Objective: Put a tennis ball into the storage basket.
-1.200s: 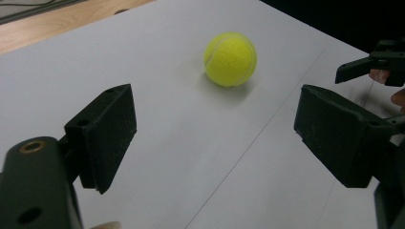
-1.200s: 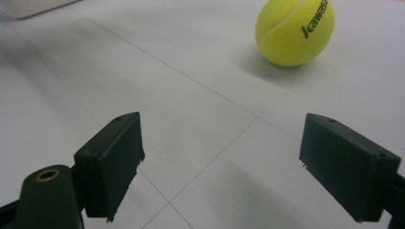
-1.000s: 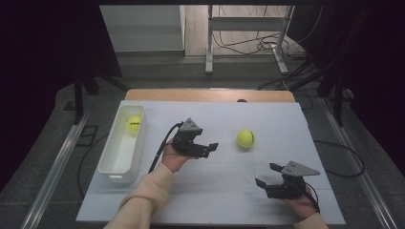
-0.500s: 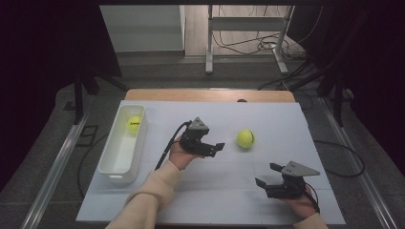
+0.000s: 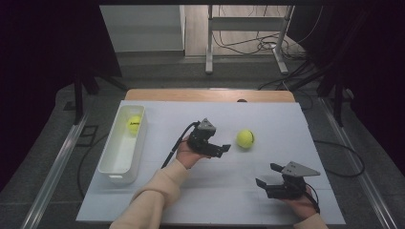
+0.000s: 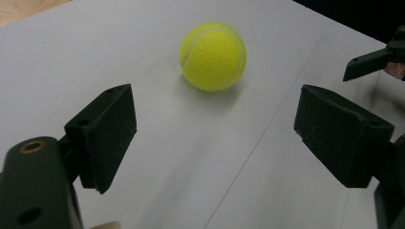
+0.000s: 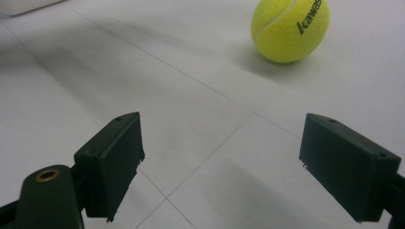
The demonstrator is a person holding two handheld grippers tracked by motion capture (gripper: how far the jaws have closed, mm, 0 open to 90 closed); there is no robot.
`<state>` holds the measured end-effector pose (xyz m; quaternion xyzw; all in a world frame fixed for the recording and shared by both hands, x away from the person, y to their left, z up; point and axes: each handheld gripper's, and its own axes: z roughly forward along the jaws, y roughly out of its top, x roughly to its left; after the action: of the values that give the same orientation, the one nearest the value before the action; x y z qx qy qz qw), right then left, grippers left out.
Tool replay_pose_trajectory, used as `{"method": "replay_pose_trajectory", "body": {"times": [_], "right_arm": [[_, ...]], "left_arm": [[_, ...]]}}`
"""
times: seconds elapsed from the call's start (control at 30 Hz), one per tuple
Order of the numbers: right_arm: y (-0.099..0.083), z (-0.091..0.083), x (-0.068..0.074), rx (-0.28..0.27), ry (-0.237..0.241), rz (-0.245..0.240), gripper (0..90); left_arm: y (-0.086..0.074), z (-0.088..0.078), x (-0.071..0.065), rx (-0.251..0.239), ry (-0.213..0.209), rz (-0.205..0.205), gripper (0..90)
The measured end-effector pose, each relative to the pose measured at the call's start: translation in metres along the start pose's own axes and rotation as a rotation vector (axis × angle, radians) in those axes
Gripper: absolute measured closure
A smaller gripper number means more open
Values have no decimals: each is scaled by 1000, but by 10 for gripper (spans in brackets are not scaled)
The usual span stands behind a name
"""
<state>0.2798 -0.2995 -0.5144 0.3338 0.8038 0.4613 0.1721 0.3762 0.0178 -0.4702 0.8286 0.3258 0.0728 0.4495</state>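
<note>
Now we aim our left hand-held gripper [image 5: 223, 149], jaws apart and empty, at the tennis ball [image 5: 245, 139] lying near it on the surface [image 5: 229, 191]; our right hand-held gripper [image 5: 267, 175] gapes too

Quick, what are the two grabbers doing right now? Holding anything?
Left gripper: open, holding nothing; the tennis ball lies just ahead of its fingers.
Right gripper: open, holding nothing.
</note>
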Motion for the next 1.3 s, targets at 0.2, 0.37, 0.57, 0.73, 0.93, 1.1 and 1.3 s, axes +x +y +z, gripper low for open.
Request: {"method": "replay_pose_trajectory", "body": {"times": [0.2,0.37,0.57,0.73,0.93,1.1,1.3], "right_arm": [[0,0,0,-1,1,1,152],[0,0,0,-1,4,0,152],[0,-1,0,-1,3,-1,152],[0,0,0,0,2,-1,152],[0,0,0,2,1,-2,152],[0,0,0,2,0,-4,152],[0,-1,0,3,1,-4,152]], "left_arm": [[4,9,-1,14,-4,9,151],[7,16,-1,17,-9,10,151],[8,21,-2,24,-15,12,150],[9,24,-1,29,-16,14,150],[11,28,-2,30,-16,23,151],[13,32,-1,33,-29,22,150],[14,38,0,41,-37,23,150]]}}
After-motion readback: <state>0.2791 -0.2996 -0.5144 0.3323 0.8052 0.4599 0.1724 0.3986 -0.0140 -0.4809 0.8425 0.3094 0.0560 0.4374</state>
